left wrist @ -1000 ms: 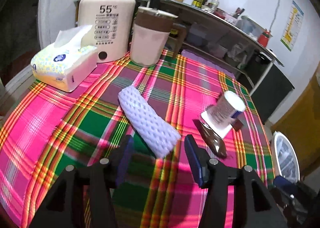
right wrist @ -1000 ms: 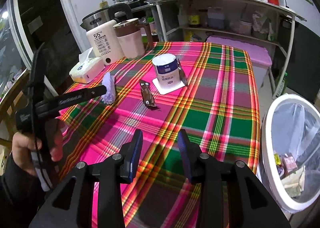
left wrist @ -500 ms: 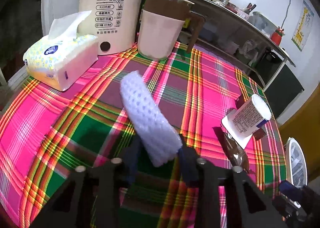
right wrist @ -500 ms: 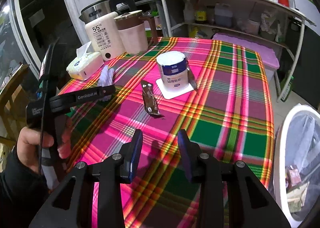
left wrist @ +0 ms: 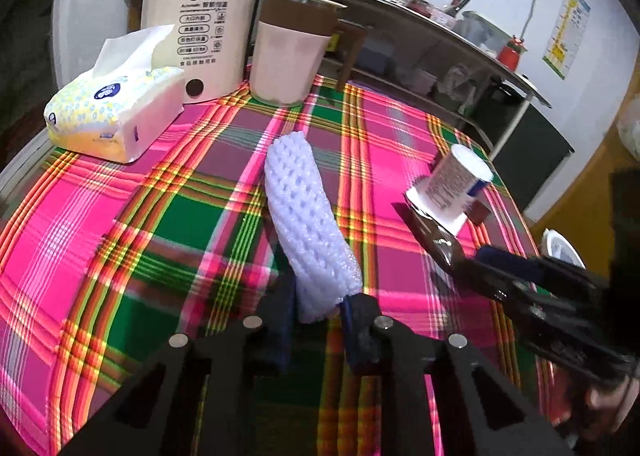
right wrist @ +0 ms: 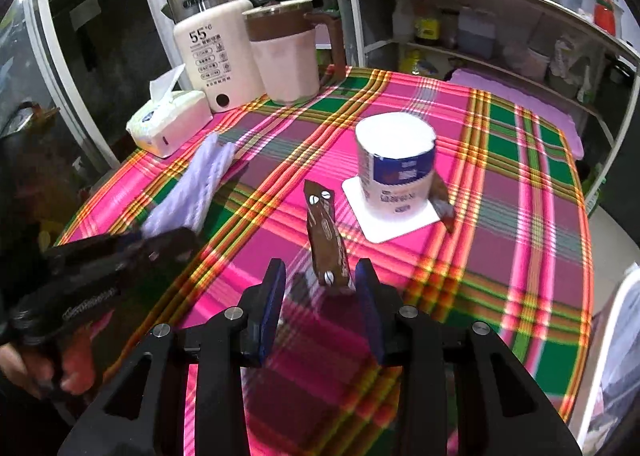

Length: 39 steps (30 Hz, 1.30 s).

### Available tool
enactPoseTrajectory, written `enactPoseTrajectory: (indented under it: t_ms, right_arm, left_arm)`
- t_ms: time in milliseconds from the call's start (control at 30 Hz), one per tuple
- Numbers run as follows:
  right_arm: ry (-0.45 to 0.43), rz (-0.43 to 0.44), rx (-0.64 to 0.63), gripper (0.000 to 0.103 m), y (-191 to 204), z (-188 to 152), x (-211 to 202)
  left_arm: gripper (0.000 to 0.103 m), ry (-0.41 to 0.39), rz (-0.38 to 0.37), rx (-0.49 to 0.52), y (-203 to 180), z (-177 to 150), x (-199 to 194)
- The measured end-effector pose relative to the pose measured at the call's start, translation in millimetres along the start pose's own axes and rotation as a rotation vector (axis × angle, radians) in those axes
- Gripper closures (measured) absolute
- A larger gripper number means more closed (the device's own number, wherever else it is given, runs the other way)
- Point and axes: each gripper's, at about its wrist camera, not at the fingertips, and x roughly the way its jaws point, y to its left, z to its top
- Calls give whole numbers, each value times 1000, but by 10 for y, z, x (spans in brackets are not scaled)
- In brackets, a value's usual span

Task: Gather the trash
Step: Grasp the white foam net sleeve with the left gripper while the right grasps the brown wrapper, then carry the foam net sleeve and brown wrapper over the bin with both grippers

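Plaid-covered table (right wrist: 500, 184) with open cloth on its right half and near side; its far left corner is crowded by a white kettle (left wrist: 200, 28), a pink jug (left wrist: 288, 56) and a tissue pack (left wrist: 112, 112). A white-rimmed bin (right wrist: 616, 336) stands off the table's right edge, close to it.

Left wrist view: the left gripper (left wrist: 316, 312) has just been closing and now pinches the near end of a white foam net sleeve (left wrist: 308, 216), which stretches away from it over the cloth. The same view shows the right gripper's black frame entering from the right, beside a brown wrapper (left wrist: 436, 240).

Right wrist view: the right gripper (right wrist: 320, 288) stands partly apart, its blue pads either side of the brown wrapper's (right wrist: 326, 244) near end; contact with the pads cannot be told. Only this view shows the person's hand (right wrist: 48, 368) on the left gripper's handle, and the paper cup (right wrist: 396, 168) upright on a white card (right wrist: 396, 224), just beyond the wrapper. The sleeve (right wrist: 196, 184) lies well left of the wrapper.
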Motion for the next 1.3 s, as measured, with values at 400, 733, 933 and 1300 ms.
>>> enactPoseTrajectory:
  t_ms: [400, 733, 933, 1300]
  right_arm:
    - [31, -16, 31, 82, 3, -48, 72]
    - [-37, -8, 90, 83, -21, -340, -470]
    - [-74, -17, 115, 83, -70, -533, -806]
    - [-141, -38, 169, 83, -203, -828, -1332]
  left_arm:
    - [82, -7, -2, 59, -136, -60, -80]
    - [82, -24, -19, 122, -469, -184, -289]
    - [82, -33, -46, 162, -715, -279, -429]
    - [82, -51, -89, 237, -1151, -411, -647]
